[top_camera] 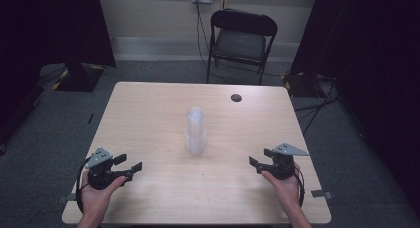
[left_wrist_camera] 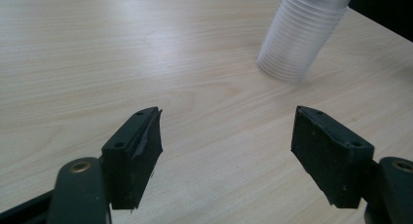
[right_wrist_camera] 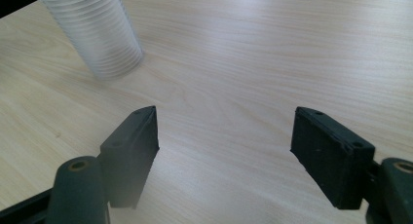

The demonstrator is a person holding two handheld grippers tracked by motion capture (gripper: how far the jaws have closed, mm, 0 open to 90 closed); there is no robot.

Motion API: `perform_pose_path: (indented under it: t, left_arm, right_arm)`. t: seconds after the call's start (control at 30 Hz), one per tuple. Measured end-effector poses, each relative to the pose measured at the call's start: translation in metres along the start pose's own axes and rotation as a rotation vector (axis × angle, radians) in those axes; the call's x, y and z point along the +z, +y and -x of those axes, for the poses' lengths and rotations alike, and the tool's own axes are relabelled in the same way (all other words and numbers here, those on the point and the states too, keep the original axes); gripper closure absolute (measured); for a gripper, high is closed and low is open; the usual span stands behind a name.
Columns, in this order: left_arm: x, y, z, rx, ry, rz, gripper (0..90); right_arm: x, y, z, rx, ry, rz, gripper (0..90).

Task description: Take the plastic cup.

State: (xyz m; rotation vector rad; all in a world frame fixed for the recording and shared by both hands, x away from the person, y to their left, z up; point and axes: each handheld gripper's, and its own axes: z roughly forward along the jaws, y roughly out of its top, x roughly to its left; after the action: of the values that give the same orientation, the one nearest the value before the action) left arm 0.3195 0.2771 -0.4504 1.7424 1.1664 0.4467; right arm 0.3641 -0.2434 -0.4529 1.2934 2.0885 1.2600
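Pale wooden table (top_camera: 148,109) on grey carpet (top_camera: 59,114); black chair (top_camera: 240,39) behind.

The high view is dim overall, with black curtains at both sides swallowing detail and the corners fading dark. The pale wooden table (top_camera: 148,119) is the brightest area, evenly lit from above with no hard shadows. The picture is soft and slightly grainy; the translucent stack of cups (top_camera: 196,131) at the centre looks hazy, with faint edges. The 2 gripper views are brighter. In both, a broad soft sheen lies across the wood grain toward the far side. The stack of cups (left_wrist_camera: 302,34) casts a weak shadow. The near black pads (right_wrist_camera: 131,153) are slightly blurred, out of focus.
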Motion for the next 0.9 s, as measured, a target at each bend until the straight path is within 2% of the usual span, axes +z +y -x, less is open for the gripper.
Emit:
perform_pose_path:
  t: [0.27, 0.4, 0.6, 0.67, 0.77, 0.83, 0.9]
  left_arm:
    - [0.003, -0.002, -0.003, -0.012, 0.009, -0.007, 26.6]
    - [0.001, -0.002, -0.002, -0.009, 0.004, -0.001, 26.6]
    - [-0.007, -0.004, 0.0, -0.003, 0.001, 0.014, 27.6]
    - [-0.007, -0.004, 0.001, -0.001, 0.003, 0.02, 27.7]
    - [-0.005, -0.004, 0.001, 0.0, 0.005, 0.016, 27.7]
    - [-0.005, -0.004, 0.001, 0.01, 0.009, 0.01, 27.7]
    - [-0.004, -0.004, 0.002, 0.002, 0.01, 0.02, 27.6]
  right_arm:
    - [0.004, 0.005, -0.003, -0.003, 0.028, 0.004, 26.7]
    - [0.006, 0.01, -0.011, -0.027, 0.056, 0.02, 29.9]
    - [0.009, 0.019, -0.026, -0.078, 0.094, 0.03, 27.8]
    - [0.009, 0.021, -0.03, -0.076, 0.113, 0.035, 27.0]
    - [0.01, 0.027, -0.035, -0.099, 0.13, 0.049, 25.5]
    - [0.012, 0.031, -0.037, -0.098, 0.143, 0.056, 23.3]
    - [0.013, 0.034, -0.039, -0.097, 0.152, 0.064, 23.3]
